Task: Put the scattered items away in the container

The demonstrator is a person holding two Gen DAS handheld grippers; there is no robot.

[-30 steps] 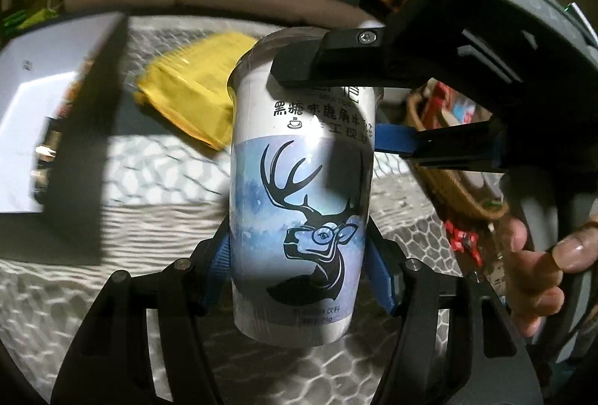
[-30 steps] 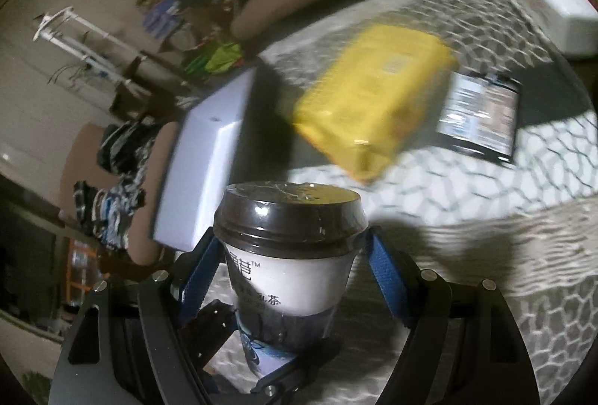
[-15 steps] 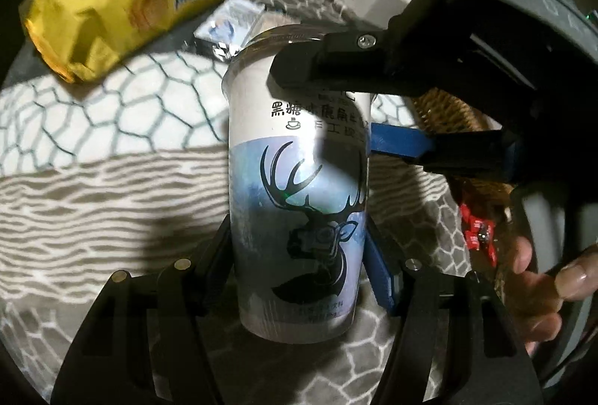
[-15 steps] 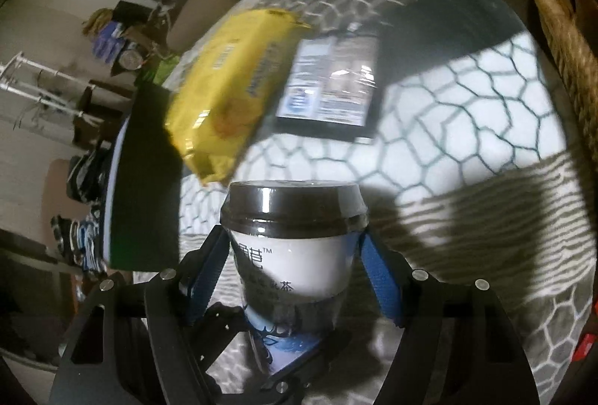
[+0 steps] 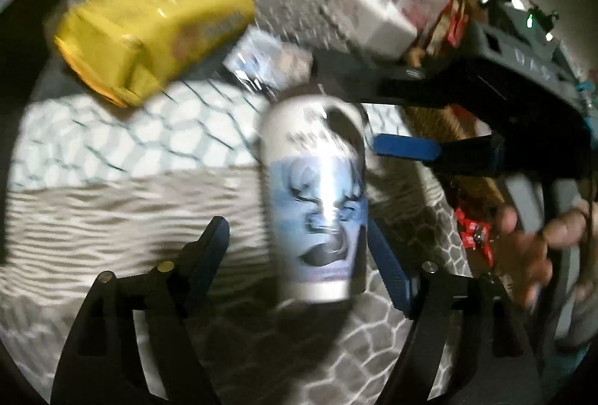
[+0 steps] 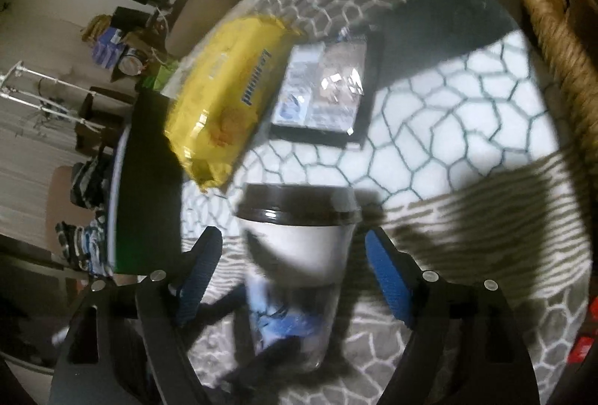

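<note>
Left gripper (image 5: 299, 248) spread, jaws just widened, with the deer-print cup (image 5: 317, 203) standing upright on the patterned cloth (image 5: 112, 150) between them, clear of the left pad, hard against or just beside the right one, too blurred to tell. Right gripper (image 6: 295, 263) likewise spread after opening a little, both blue pads apart from the brown-lidded cup (image 6: 299, 229). At about eleven o'clock from the cup, a yellow packet (image 6: 224, 102); at twelve, a flat foil pack (image 6: 325, 91); at two, the wicker basket (image 6: 553, 31).
</note>
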